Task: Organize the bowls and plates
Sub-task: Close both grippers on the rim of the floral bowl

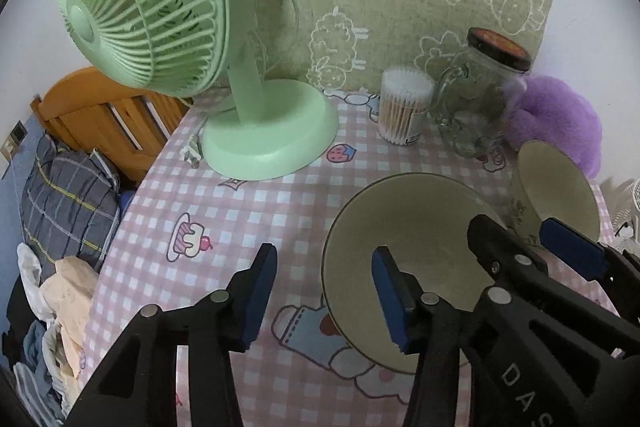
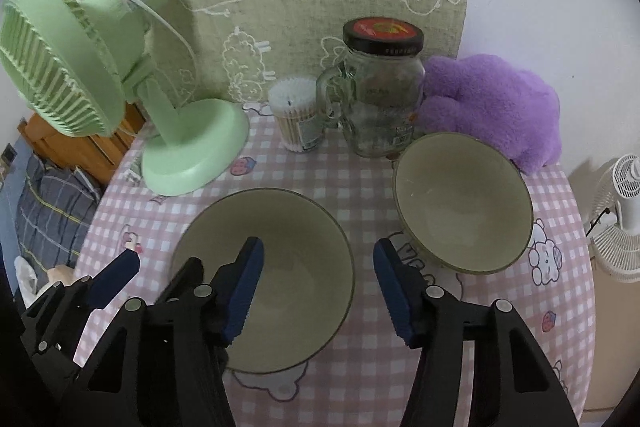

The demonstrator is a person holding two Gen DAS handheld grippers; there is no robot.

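left wrist: left hand-held gripper [image 1: 324, 291] spread, nothing pinched, one finger over the near bowl [image 1: 404, 251] rim, probably lining up a rim grab | right wrist: right hand-held gripper [image 2: 318, 291] spread, straddling that bowl's right rim; far bowl [image 2: 464, 203] sits beside it on the desk [image 2: 320, 171], likely the stacking partner

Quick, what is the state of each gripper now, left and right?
Left gripper: open, holding nothing, at the near bowl's rim.
Right gripper: open, holding nothing, between the two bowls.
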